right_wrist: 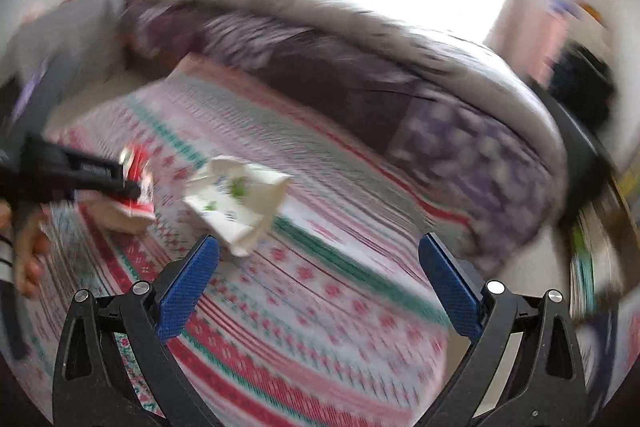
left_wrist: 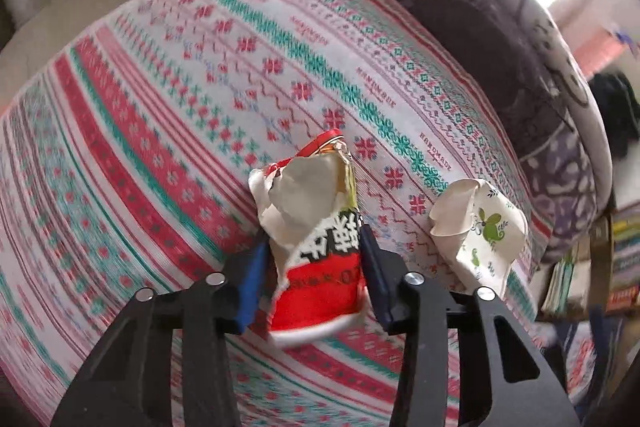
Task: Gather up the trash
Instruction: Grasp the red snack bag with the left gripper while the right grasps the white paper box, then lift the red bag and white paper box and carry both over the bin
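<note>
Left wrist view: my left tongs clamp the red wrapper low for a secure lift. Right tongs stand wide, empty, lined up toward the white cup.

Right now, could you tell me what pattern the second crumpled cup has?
White with green leafy prints on the crumpled cup, clearest in the left wrist view.

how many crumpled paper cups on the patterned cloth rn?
2. The crushed red-and-white paper cup sits between the left gripper pads. The crumpled white paper cup with green print lies free to its right. More may be out of frame.
</note>
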`<state>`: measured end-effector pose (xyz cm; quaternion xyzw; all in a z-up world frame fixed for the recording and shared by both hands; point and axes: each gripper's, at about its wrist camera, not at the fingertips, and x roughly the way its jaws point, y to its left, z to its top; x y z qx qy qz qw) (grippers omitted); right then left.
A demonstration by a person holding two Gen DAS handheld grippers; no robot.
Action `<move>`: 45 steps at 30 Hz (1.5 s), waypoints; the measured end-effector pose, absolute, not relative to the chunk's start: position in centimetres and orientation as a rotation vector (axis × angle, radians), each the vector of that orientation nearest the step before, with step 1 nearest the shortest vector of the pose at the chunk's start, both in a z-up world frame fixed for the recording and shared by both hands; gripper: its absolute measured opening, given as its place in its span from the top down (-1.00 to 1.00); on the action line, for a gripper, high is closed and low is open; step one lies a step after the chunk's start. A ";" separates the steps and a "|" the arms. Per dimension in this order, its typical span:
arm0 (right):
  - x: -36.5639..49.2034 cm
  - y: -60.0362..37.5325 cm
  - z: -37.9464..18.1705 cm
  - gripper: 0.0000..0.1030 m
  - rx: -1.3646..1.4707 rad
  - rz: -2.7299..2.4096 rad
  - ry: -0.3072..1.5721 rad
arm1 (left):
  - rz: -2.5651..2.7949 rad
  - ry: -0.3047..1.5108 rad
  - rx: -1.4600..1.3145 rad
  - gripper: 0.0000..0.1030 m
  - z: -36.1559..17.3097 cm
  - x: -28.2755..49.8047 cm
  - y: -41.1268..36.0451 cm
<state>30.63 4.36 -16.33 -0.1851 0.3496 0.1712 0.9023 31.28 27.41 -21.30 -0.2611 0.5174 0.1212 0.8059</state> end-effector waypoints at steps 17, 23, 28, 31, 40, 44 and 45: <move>37.0 13.8 -22.8 -0.59 -0.802 0.589 0.836 | 0.189 1.029 -0.361 0.20 -20.1 29.1 32.0; 35.8 12.2 -21.2 -0.13 -0.556 0.549 0.869 | 0.178 1.039 -0.422 0.20 -21.0 28.2 32.9; 32.0 10.9 -18.7 -0.09 -0.443 0.501 0.823 | 0.224 1.017 -0.366 0.20 -19.2 26.6 32.6; 29.7 10.2 -16.3 -0.09 -0.373 0.472 0.788 | 0.246 0.986 -0.329 0.20 -16.8 25.5 32.1; 22.3 6.1 -8.6 -0.15 -0.182 0.345 0.699 | 0.327 0.869 -0.214 0.20 -9.5 19.6 28.9; 19.2 3.7 -6.8 -0.18 -0.106 0.301 0.697 | 0.330 0.808 -0.202 0.20 -6.8 16.3 26.8; 18.5 3.1 -6.5 -0.19 -0.091 0.292 0.697 | 0.325 0.791 -0.197 0.20 -6.1 15.4 26.2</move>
